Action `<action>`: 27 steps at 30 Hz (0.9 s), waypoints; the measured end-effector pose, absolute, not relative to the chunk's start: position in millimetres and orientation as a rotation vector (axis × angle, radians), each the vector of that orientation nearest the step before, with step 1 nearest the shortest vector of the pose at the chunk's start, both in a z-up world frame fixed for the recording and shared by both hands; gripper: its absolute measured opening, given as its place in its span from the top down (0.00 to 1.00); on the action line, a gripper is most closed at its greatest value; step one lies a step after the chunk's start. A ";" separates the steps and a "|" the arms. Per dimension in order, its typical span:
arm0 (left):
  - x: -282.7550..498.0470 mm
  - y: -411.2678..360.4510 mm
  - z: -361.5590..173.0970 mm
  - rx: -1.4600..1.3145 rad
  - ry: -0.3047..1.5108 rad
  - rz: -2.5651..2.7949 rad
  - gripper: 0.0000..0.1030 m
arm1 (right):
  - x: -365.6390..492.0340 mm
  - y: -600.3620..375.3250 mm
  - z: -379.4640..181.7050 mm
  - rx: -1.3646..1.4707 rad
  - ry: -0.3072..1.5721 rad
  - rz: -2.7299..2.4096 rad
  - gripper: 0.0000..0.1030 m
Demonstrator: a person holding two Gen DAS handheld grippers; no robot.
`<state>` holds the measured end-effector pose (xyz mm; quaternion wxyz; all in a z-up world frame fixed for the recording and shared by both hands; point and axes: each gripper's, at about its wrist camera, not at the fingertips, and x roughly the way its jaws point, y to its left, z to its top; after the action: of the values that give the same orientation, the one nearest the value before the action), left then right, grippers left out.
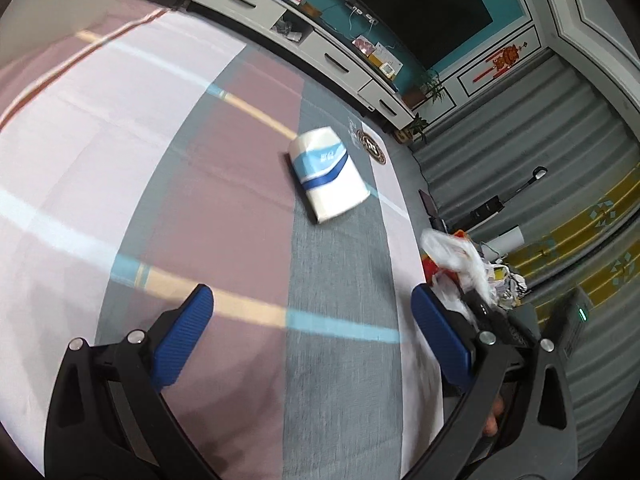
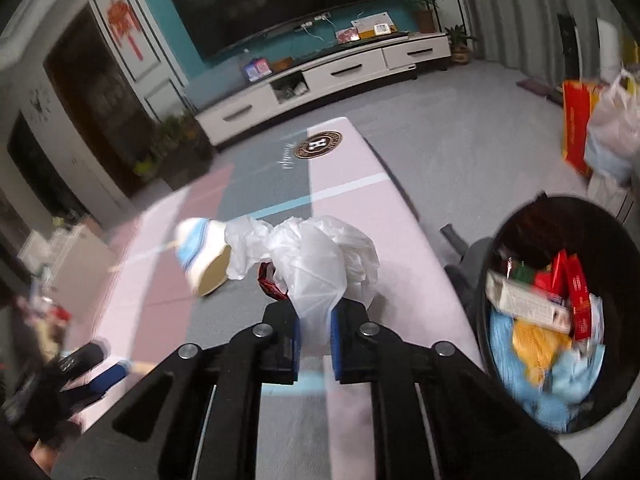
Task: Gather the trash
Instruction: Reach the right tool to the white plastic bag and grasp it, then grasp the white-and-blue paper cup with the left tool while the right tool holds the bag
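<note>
Pinching a plastic bag (image 2: 316, 264) over striped tablecloth (image 2: 352, 208), right claw (image 2: 314, 334); left claw (image 1: 312, 304) spread.

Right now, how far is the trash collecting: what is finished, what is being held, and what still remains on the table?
Done: the black bin beside the table already holds boxes and wrappers. In hand: the right gripper is shut on a crumpled white plastic bag, not yet over the bin. Left: a tissue pack lies on the table, if it counts as trash. The left gripper is open and empty.
</note>
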<state>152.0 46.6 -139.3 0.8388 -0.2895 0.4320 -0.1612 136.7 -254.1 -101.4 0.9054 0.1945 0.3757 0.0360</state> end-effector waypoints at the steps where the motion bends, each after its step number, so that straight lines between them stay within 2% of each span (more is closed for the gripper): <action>1: 155.4 44.7 -138.3 -0.609 0.912 -0.336 0.04 | 130.0 -254.5 -99.0 0.404 0.769 0.078 0.88; 4: 177.0 33.4 -136.0 -0.611 0.933 -0.309 0.04 | 117.6 -258.4 -95.3 0.430 0.749 0.093 0.87; 10: 226.2 2.0 -140.3 -0.657 0.990 -0.243 0.04 | 121.5 -258.5 -93.3 0.311 0.742 0.040 0.87; 17: 273.2 -24.7 -151.7 -0.624 1.026 -0.133 0.05 | 117.1 -285.0 -90.5 0.412 0.707 0.043 0.87; 27: 298.9 -39.7 -163.7 -0.500 1.047 -0.030 0.05 | 110.2 -295.8 -87.6 0.432 0.697 0.039 0.86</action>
<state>298.9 -39.7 -163.7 0.8364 -0.2360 0.4944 -0.0143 110.2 -295.8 -87.6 0.9169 0.2101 0.3388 0.0192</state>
